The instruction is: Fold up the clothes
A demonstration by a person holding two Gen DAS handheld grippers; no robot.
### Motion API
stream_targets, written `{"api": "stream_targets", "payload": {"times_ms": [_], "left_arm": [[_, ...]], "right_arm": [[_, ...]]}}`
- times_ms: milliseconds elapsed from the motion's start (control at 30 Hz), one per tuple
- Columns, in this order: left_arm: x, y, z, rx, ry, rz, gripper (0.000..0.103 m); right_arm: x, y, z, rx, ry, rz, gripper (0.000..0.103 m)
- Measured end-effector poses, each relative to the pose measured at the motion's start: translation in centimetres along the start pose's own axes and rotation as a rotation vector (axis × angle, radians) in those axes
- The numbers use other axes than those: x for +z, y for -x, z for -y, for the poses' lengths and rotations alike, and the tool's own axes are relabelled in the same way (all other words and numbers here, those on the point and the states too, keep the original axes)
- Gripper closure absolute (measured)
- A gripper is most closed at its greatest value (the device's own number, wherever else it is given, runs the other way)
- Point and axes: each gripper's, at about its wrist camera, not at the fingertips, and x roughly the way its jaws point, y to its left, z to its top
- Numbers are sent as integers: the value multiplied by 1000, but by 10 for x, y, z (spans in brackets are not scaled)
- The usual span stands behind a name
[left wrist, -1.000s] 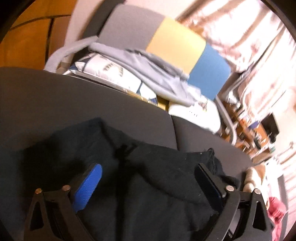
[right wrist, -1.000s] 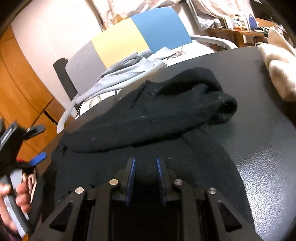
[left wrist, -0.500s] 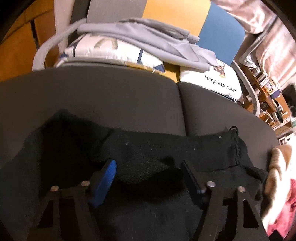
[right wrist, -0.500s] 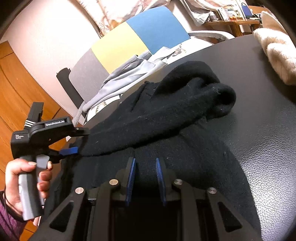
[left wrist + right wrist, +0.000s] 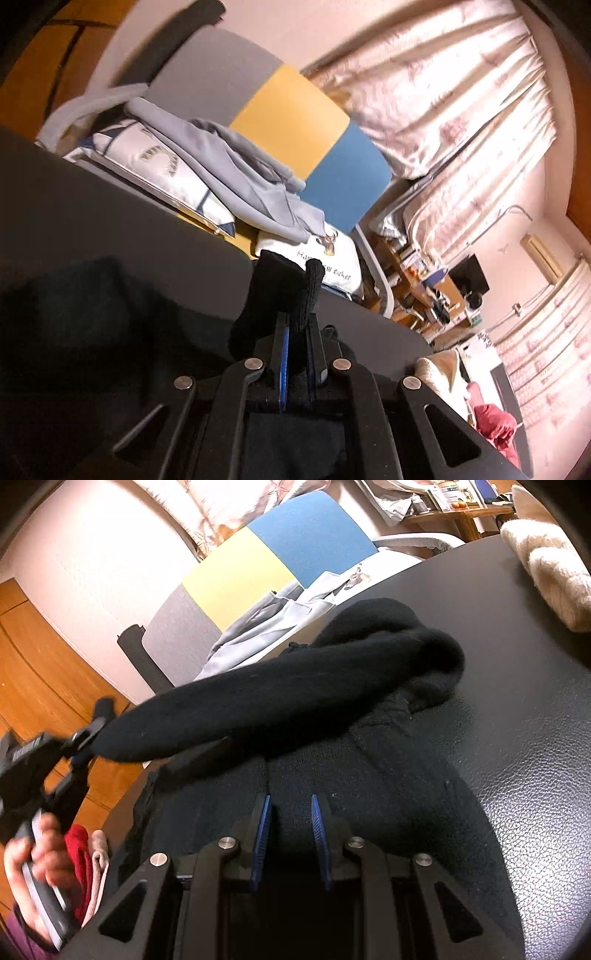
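Observation:
A black sweater lies on the dark leather-like table. My left gripper is shut on the sleeve's cuff, which sticks up past the fingertips. In the right wrist view the left gripper is at the far left, held by a hand. There the sleeve hangs stretched in the air above the sweater's body. My right gripper sits low at the near edge of the sweater, with a fold of the black fabric pinched between its narrow-set blue pads.
A cream fluffy garment lies at the table's far right. A red garment sits off the table's left edge. Behind the table stands a chair with a grey, yellow and blue back, piled with grey clothes and pillows.
The left gripper's wide jaws closed on the sleeve cuff and lifted it off the sweater, drawing the sleeve out to the left. The right gripper kept its place and its grip.

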Motion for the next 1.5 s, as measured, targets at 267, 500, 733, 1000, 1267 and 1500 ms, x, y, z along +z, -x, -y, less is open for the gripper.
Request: {"api": "stream_targets", "payload": {"times_ms": [267,500,733,1000,1267,1500], "left_arm": [[-58,7,-65,48,224,-55,61],[-48,3,-71,83,415,-63,18],[-37,-13,-62,237,413,-153,86],[-7,9,-49,-26,433,-76,87],[22,21,-42,-64,358,-13,87],[-14,17,-52,226,180,-98,19]], "right_arm": [[2,0,1,4,-2,-1,80],[2,0,0,-1,1,-1,80],[3,2,6,29,-21,6,80],[16,16,24,29,-108,39,81],[46,12,38,5,-144,-10,91],[40,18,41,18,-147,-20,88]]}}
